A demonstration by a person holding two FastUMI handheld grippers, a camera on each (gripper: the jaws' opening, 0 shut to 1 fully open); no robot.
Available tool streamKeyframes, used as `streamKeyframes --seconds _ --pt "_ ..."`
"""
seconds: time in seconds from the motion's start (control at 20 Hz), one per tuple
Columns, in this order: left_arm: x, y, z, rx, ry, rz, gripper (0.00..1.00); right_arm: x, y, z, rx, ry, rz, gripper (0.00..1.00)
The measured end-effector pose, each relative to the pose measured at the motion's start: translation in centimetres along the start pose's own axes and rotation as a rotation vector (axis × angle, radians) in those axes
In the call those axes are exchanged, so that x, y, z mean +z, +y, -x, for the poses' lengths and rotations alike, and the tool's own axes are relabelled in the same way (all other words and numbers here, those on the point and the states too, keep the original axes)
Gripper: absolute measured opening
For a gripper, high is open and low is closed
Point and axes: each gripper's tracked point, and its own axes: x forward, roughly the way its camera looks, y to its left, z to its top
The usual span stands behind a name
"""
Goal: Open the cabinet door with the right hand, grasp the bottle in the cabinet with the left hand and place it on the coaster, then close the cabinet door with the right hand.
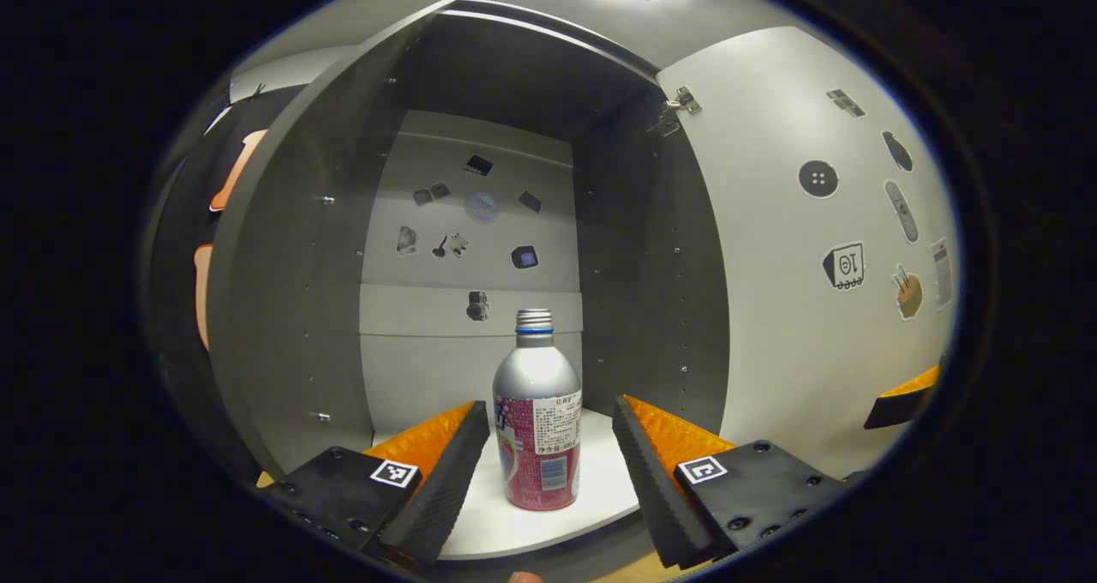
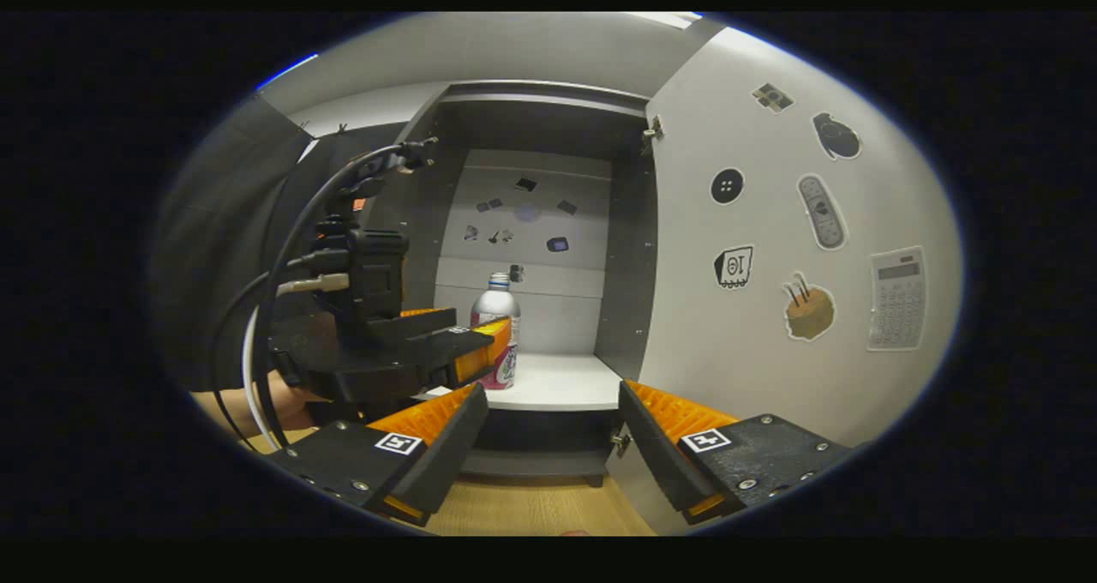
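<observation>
The cabinet (image 1: 308, 309) stands with its door (image 1: 788, 249) swung wide to the right on a metal hinge (image 1: 677, 107) at the top corner. The door's pale inner face carries stickers (image 2: 823, 210): a button, a remote, a calculator and a few more. Inside the cabinet, the side walls are dark grey, the back panel (image 1: 471, 223) is lighter grey and also dotted with small stickers, and the shelf floor (image 1: 531, 523) is white.

The bottle (image 1: 537, 411) stands upright on that white floor near its front edge, a silver aluminium body with a threaded neck, a blue ring below it and a pink label around the lower half.

The left gripper (image 1: 548, 446) reaches into the cabinet mouth with its jaws spread; the bottle sits between the two fingers, and neither pad touches it. In the right gripper view the same tool (image 2: 493, 339) appears from the side, cables trailing from its body and a hand (image 2: 287, 399) behind it.

The right gripper (image 2: 553, 433) hangs in front of the cabinet, jaws apart and holding nothing, above a light wooden tabletop (image 2: 531, 506) that runs up to the cabinet's base.
</observation>
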Motion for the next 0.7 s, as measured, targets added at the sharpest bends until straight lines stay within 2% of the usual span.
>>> streamKeyframes --seconds 0.3,0.65,0.7 --pt "-2.0 0.6 -3.5 0.003 0.025 -0.029 0.94 -1.1 -0.8 -1.1 -0.018 0.026 -0.022 0.94" --pt "-3.4 0.5 -5.1 -0.023 0.05 -0.033 0.95 -1.9 -0.7 -0.5 -0.061 0.07 -0.008 0.94" --pt "-3.3 0.6 -5.0 -0.027 0.047 -0.027 0.89 -2.0 -0.5 -0.3 -0.068 0.079 -0.006 0.94"
